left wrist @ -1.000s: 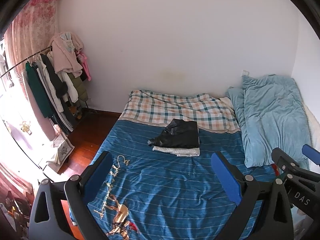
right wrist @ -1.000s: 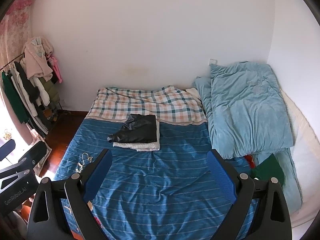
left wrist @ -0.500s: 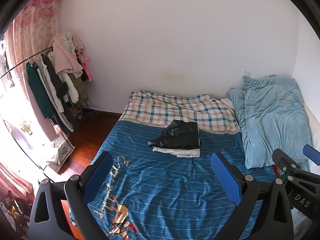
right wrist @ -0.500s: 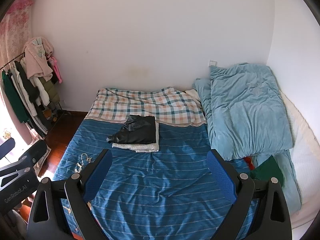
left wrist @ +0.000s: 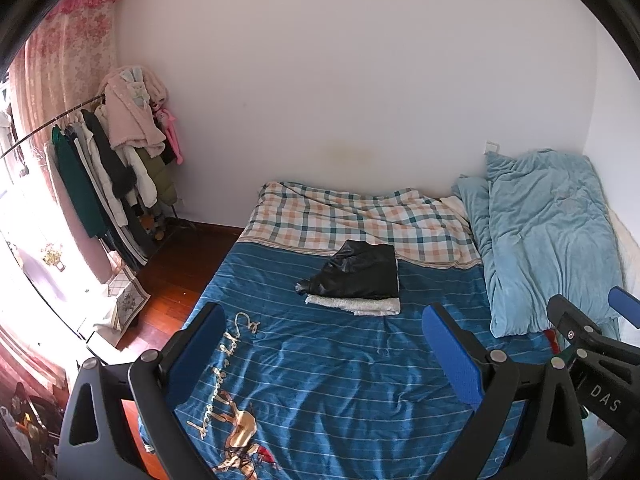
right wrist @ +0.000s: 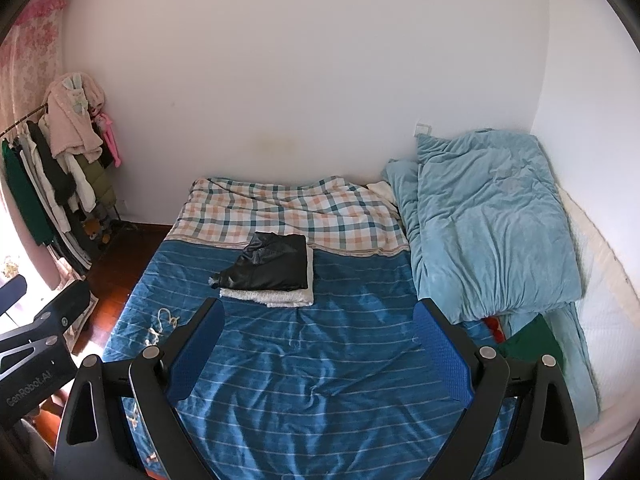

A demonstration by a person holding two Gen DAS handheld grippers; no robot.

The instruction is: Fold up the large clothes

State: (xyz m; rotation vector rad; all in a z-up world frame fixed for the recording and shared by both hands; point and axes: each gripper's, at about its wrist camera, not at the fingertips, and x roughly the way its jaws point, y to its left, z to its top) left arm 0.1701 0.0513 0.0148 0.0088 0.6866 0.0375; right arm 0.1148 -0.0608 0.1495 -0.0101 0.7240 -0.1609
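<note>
Both my left claw (left wrist: 324, 356) and right claw (right wrist: 318, 352) gape wide and empty above the blue striped bedspread (right wrist: 320, 360), where the folded, glossy black garment (right wrist: 276, 266) looks limp and slippery, best pinched at its corners.

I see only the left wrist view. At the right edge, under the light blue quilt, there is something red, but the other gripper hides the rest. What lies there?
Observer: In the right wrist view a dark green cloth lies beside that red item, both tucked under the light blue quilt.
Operator: Is the right gripper holding anything?
Observer: No. The right gripper is open and empty above the blue striped sheet.
Operator: And the folded pile, is it near that gripper?
Observer: The black garment on the white one lies just beyond its left fingertip.
</note>
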